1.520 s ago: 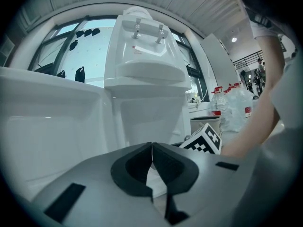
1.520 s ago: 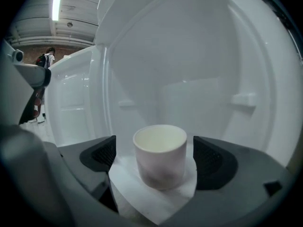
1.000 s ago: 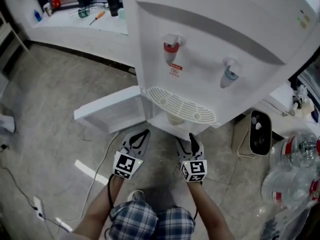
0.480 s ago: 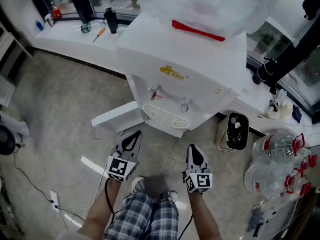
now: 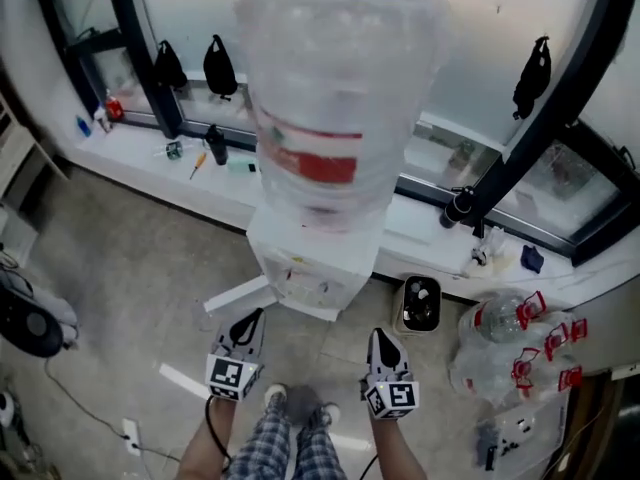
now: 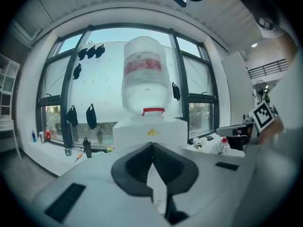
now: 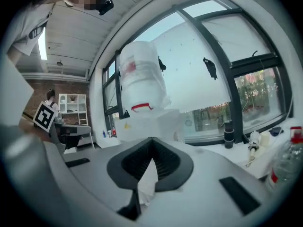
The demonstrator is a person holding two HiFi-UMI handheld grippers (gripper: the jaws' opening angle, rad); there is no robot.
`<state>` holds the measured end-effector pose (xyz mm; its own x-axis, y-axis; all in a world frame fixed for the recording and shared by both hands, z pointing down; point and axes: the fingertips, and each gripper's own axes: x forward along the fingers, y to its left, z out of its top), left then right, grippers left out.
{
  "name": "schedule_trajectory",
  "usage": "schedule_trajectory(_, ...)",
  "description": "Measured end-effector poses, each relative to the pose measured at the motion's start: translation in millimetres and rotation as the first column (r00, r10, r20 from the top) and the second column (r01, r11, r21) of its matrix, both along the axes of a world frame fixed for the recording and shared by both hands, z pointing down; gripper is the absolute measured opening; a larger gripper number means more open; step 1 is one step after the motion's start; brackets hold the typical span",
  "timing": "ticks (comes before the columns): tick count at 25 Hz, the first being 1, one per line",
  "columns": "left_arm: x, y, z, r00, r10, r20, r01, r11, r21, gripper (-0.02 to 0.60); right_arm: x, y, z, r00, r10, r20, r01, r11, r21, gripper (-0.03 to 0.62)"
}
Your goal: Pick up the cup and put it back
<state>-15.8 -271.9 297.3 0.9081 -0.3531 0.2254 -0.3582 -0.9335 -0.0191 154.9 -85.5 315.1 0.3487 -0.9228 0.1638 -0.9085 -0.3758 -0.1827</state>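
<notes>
Where the cup is: no view shows it, and neither gripper has it.
Left gripper (image 5: 254, 316): the jaws meet at the tips with nothing between them. It is held roughly level on the near left and points at the water dispenser (image 5: 318, 268), well apart from it.
Right gripper (image 5: 381, 335): the jaws have just been closing and now touch at the tips, with nothing between them. It is on the near right, apart from the left one, and also faces the dispenser.
Water dispenser: white, it stands on the floor (image 5: 130, 268) against the far ledge (image 5: 140, 148). A large clear bottle (image 5: 330, 98) with a red label sits upside down on top. Its white lower door (image 5: 235, 295) is swung open to the left.
Ledge: a black flask (image 5: 216, 145) and an orange-handled screwdriver (image 5: 197, 165) lie left of the dispenser.
Right of the dispenser: a small pale bin (image 5: 420, 304) with a dark inside stands on the floor. Further right is a heap of empty bottles (image 5: 515, 343) with red caps.
Person: plaid trousers (image 5: 285, 453) show at the near edge, between the two grippers.
</notes>
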Motion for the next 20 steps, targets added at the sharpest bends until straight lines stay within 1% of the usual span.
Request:
schedule_trajectory(3,0,11,-44,1.000,0.022,-0.021,-0.022,1.000,0.006,0.025,10,17,-48,0.998,0.031,-0.048,-0.030,0.999,0.019,0.017)
schedule_trajectory(6,1,14,-90,0.997,0.043,-0.069,-0.042,0.999,0.010,0.025,19,29,-98,0.993,0.069,-0.095,-0.066,0.997,0.035,0.017)
schedule_trajectory(9,8,8,-126,0.992,0.056,-0.116,-0.051,0.998,0.044,0.025,33,36,-136,0.985,0.126,-0.118,-0.116,0.990,0.085,0.017)
schedule_trajectory(11,11,3,-146,0.988,0.057,-0.141,-0.051,0.998,0.046,0.025,40,40,-155,0.980,0.153,-0.127,-0.139,0.984,0.112,0.017)
schedule_trajectory(17,6,7,-171,0.982,0.052,-0.180,-0.048,0.998,0.029,0.025,40,62,-187,0.965,0.204,-0.163,-0.184,0.974,0.131,0.017)
schedule_trajectory(20,8,11,-174,0.983,0.060,-0.175,-0.054,0.998,0.038,0.025,41,73,-195,0.960,0.217,-0.174,-0.194,0.971,0.140,0.017)
